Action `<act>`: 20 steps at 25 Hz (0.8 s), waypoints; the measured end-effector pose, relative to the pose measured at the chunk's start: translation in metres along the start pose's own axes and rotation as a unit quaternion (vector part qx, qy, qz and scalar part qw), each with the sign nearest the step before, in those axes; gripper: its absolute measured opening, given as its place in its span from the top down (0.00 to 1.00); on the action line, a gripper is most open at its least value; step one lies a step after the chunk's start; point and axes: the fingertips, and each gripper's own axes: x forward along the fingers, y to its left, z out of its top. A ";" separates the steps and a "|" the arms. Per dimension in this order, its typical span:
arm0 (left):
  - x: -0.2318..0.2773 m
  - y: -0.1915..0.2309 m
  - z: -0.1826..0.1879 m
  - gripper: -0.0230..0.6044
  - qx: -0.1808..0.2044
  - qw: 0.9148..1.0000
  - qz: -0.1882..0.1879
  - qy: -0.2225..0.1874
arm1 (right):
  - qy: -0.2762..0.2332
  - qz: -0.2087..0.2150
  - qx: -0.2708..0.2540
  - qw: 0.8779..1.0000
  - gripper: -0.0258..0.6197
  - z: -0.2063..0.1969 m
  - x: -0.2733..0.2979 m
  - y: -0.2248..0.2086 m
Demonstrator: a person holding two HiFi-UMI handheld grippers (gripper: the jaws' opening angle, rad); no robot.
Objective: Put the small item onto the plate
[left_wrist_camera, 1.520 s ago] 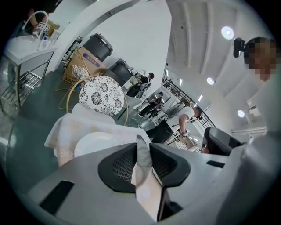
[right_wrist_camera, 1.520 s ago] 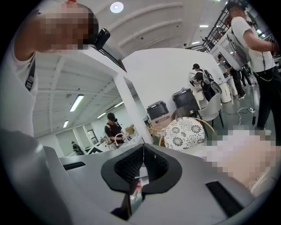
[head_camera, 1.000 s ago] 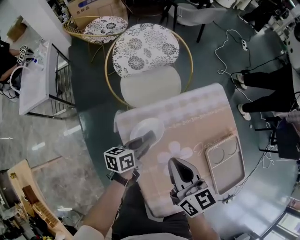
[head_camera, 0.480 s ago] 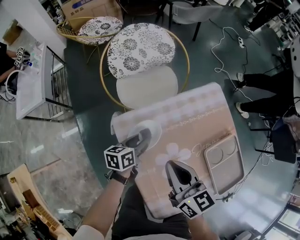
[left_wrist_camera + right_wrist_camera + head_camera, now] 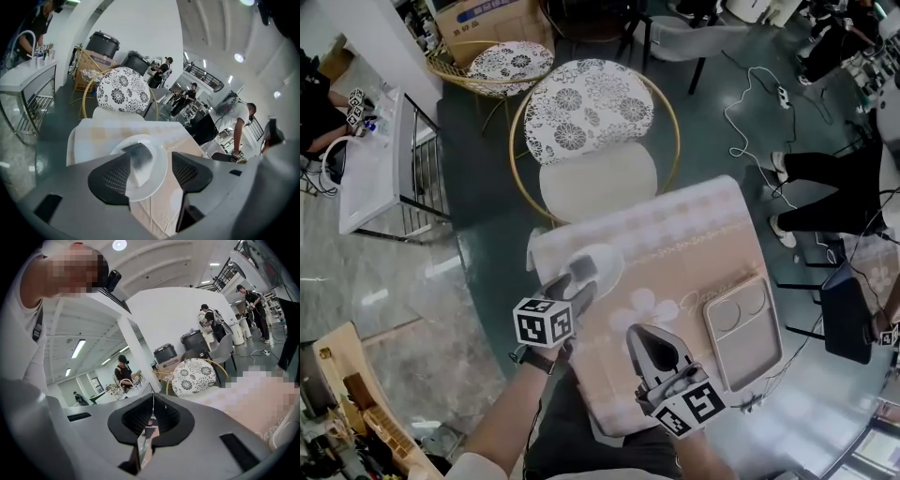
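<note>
- The left gripper (image 5: 579,274) reaches over a white plate (image 5: 607,255). Its fingers (image 5: 565,284) have just been opening, and from above it cannot be made out whether anything lies between them.
- The plate lies under and just past those fingers, near a corner of the bench.
- The right gripper (image 5: 640,332) has its fingers drawn together to a point above the beige flowered cloth (image 5: 675,234) that covers the bench, apart from the plate.
- A beige tray (image 5: 743,326) with two round hollows lies near the right fingers, on their right.
- Beyond the left fingers, off the bench, stands a gold-framed chair (image 5: 591,108) with a floral cushion.
</note>
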 end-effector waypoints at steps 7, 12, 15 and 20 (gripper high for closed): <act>-0.030 -0.033 0.015 0.55 0.020 1.000 -0.002 -0.015 | 0.002 0.004 -0.012 1.000 0.94 0.019 -0.017 0.011; -0.070 -0.085 0.028 0.58 0.037 0.998 -0.032 -0.039 | 0.002 0.001 -0.025 1.000 0.94 0.041 -0.024 0.018; -0.105 -0.120 0.042 0.80 0.044 0.995 -0.041 -0.075 | 0.002 -0.001 -0.033 0.999 0.94 0.056 -0.032 0.023; -0.160 -0.178 0.061 0.93 0.068 0.989 -0.056 -0.123 | -0.006 0.008 -0.054 0.998 0.94 0.085 -0.046 0.034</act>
